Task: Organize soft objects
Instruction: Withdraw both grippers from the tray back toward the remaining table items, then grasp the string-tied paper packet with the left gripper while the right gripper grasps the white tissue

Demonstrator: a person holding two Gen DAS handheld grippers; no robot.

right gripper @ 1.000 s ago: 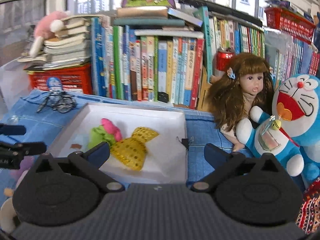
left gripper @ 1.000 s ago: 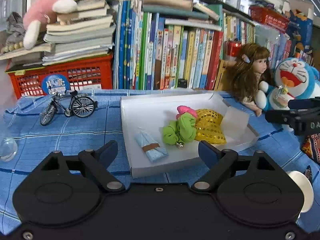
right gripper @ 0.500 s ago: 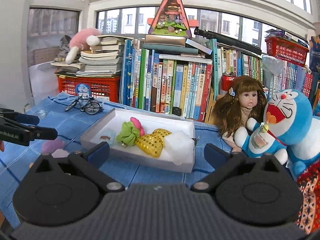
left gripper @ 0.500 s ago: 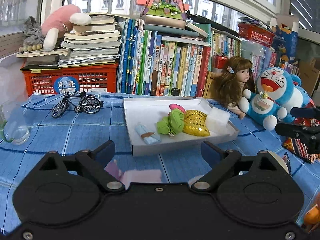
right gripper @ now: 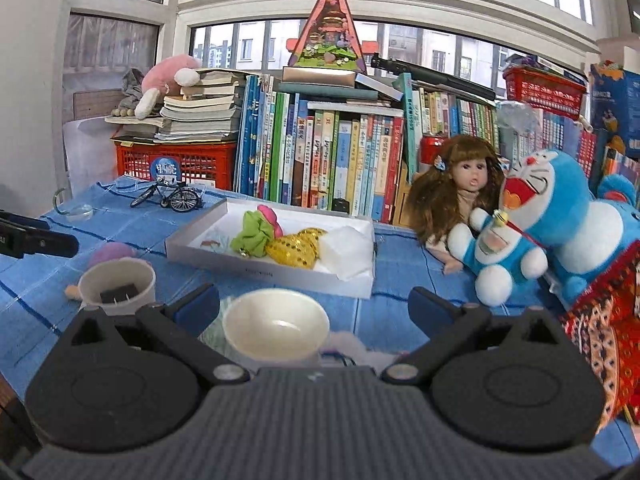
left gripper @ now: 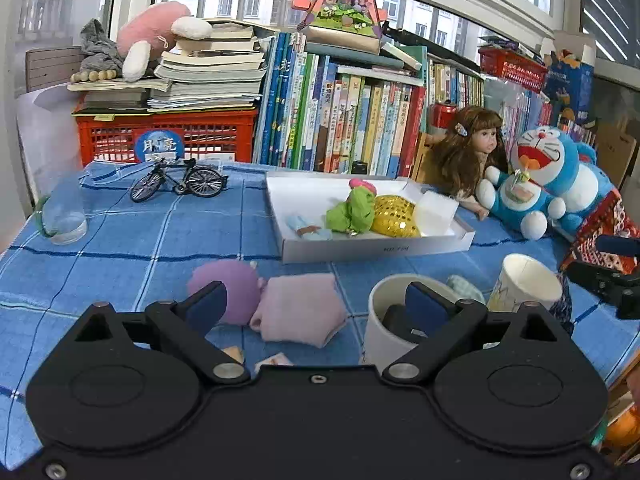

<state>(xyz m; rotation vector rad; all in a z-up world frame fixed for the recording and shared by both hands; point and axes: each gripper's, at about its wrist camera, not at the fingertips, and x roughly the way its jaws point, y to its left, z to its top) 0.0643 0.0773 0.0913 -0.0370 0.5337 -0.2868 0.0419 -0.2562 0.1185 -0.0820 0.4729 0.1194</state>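
A white box (left gripper: 372, 244) on the blue cloth holds a green scrunchie (left gripper: 352, 214), a gold sequin piece (left gripper: 394, 216), a white foam block (left gripper: 436, 208) and a small pale-blue roll (left gripper: 308, 230). In front of it lie a purple soft toy (left gripper: 228, 292) and a pink cloth (left gripper: 300, 308). My left gripper (left gripper: 316, 306) hovers above them, its jaws opening, pads touching nothing. My right gripper (right gripper: 314, 304) is open above a paper cup (right gripper: 276, 328), back from the box (right gripper: 272, 274), and holds nothing.
A second paper cup (right gripper: 116, 284) has a black item inside. A doll (right gripper: 460, 188) and a blue cat plush (right gripper: 560, 216) sit at the right, a toy bicycle (left gripper: 180, 182) and a glass (left gripper: 64, 216) at the left. Books and a red crate (left gripper: 168, 136) line the back.
Both grippers have drawn back from the white box. The cups, the purple toy and the pink cloth have come into view in front. The left jaws stand slightly wider.
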